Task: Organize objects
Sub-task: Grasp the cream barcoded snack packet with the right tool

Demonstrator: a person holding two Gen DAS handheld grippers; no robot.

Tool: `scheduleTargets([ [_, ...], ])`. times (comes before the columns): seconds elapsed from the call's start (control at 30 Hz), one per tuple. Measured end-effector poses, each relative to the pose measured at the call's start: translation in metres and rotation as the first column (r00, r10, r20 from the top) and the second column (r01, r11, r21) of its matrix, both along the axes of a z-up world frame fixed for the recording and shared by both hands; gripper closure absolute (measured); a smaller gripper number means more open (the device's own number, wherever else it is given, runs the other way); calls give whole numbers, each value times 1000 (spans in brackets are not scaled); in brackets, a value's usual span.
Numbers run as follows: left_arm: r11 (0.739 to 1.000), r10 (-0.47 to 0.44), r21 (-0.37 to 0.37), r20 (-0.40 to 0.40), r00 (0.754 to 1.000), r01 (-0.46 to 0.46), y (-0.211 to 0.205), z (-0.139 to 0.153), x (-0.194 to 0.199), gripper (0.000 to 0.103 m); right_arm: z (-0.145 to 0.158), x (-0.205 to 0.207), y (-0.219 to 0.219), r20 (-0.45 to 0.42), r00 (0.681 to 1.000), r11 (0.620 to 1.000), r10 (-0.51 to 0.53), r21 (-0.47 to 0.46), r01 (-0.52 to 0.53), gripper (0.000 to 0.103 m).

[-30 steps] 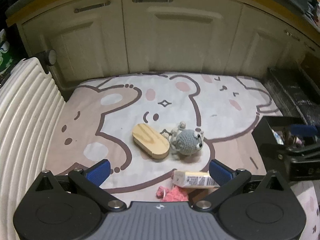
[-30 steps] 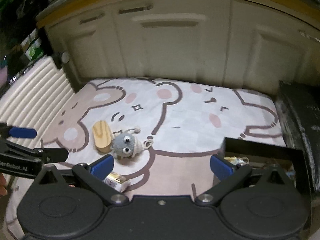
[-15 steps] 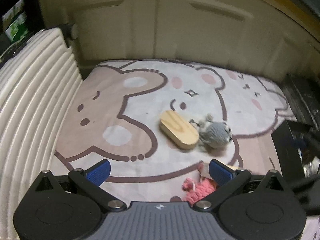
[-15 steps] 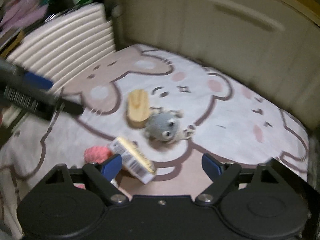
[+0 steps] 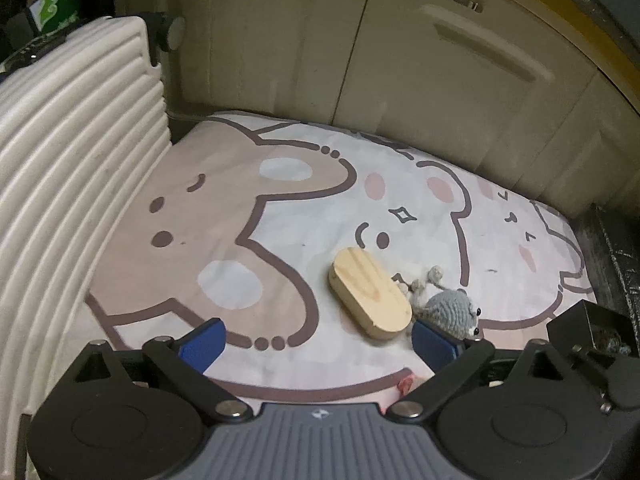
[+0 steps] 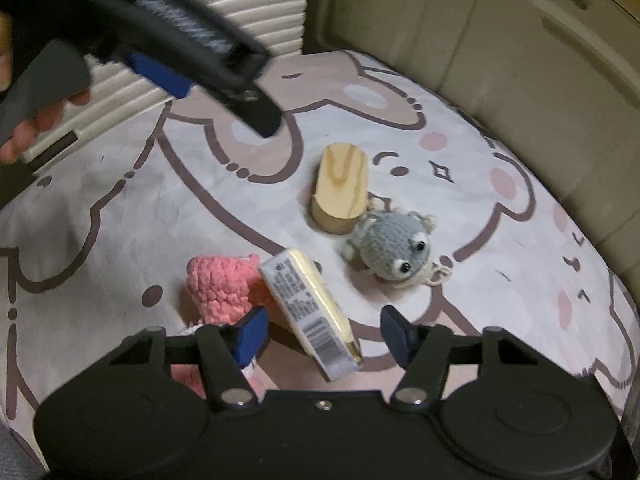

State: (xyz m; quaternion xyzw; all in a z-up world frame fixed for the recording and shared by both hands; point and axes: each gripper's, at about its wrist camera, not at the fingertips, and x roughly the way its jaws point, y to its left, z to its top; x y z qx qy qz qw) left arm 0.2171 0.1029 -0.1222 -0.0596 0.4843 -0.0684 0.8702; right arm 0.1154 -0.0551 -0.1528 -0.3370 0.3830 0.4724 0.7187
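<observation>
On the cartoon-bear mat lie an oval wooden block [image 5: 370,294] [image 6: 341,188], a grey crocheted mouse [image 5: 452,314] [image 6: 394,246], a pink crocheted piece [image 6: 218,286] and a white-and-yellow packet [image 6: 310,308]. My right gripper [image 6: 324,330] is open, low over the mat, with the packet lying between its fingers. My left gripper [image 5: 318,340] is open and empty, just short of the wooden block. In the right wrist view the left gripper [image 6: 168,68] hangs above the mat at upper left.
A black box [image 5: 592,330] with small items stands at the mat's right edge. A white ribbed panel [image 5: 68,184] borders the left side. Cream cabinet doors [image 5: 420,60] close off the back. A dark ledge [image 5: 616,256] runs along the far right.
Both grippers have swung left and come closer to the objects. The right gripper has dropped toward the packet, which now lies between its open fingers. The left gripper has lost sight of the packet.
</observation>
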Motion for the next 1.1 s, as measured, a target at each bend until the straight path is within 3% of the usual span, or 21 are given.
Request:
scheduleTargets([
  [0.17, 999, -32, -8, -7, 999, 32, -15, -9, 12, 8, -7, 3, 6, -6, 1000, 1000, 27, -15, -27, 64],
  [0.43, 1000, 18, -15, -8, 1000, -18, -32, -22, 33, 16, 0, 17, -5, -113, 994, 999, -10, 42, 15, 78],
  [0.63, 997, 80, -14, -43, 996, -81, -43, -40, 49, 20, 10, 31, -21, -189, 978, 991, -86, 90, 104, 78],
  [0.83, 992, 123, -26, -93, 988, -126, -54, -59, 60, 20, 11, 52, -42, -288, 941, 970, -179, 110, 218, 78],
  [1.1, 989, 145, 44, -127, 981, -140, -75, -77, 64, 20, 2, 64, -57, -339, 912, 957, -229, 90, 274, 78],
])
